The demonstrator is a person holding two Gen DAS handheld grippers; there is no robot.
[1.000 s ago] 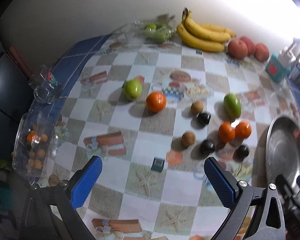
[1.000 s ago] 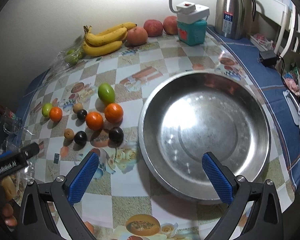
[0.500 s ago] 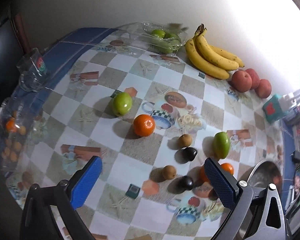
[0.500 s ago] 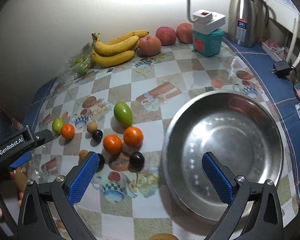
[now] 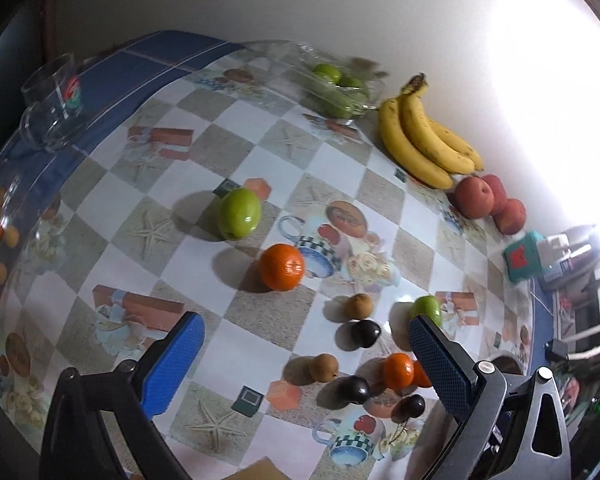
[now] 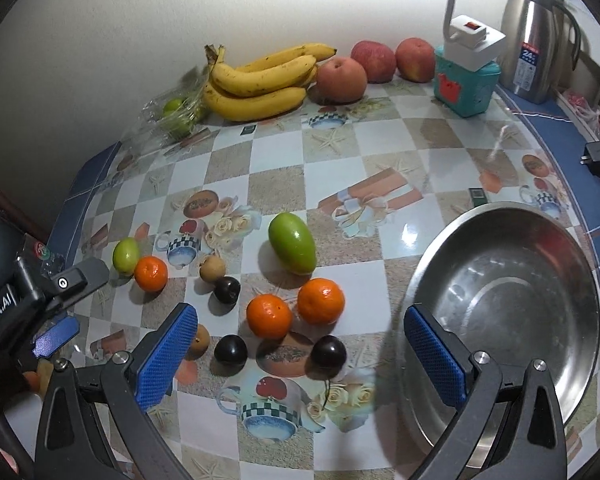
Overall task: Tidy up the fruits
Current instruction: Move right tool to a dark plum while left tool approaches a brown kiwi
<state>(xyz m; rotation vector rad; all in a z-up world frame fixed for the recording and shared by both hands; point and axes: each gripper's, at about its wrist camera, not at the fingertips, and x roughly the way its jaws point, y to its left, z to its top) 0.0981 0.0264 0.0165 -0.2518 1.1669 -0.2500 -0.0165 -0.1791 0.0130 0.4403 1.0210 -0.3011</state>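
- Since a second ago both grippers have swung left, from the steel bowl [image 6: 512, 312] toward the scattered fruit.
- Left gripper [image 5: 304, 356] and right gripper [image 6: 300, 344] gape wide, empty.
- Two oranges [image 6: 296, 310], dark plums [image 6: 231, 351] and a green mango [image 6: 292, 243] lie beside the bowl.
- Bananas [image 6: 260, 80] rest by the wall.

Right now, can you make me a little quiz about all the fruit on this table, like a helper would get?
1. How many oranges lie loose on the table?
2. True or false: the metal bowl already holds fruit.
3. Which lies nearest the bananas? A) the dark plums B) the apples C) the bowl

Key:
1. Three: one orange beside a small green fruit, and a pair of oranges close together near the bowl.
2. False; it is empty.
3. B. Both the right tool and the left tool are open and hold nothing.
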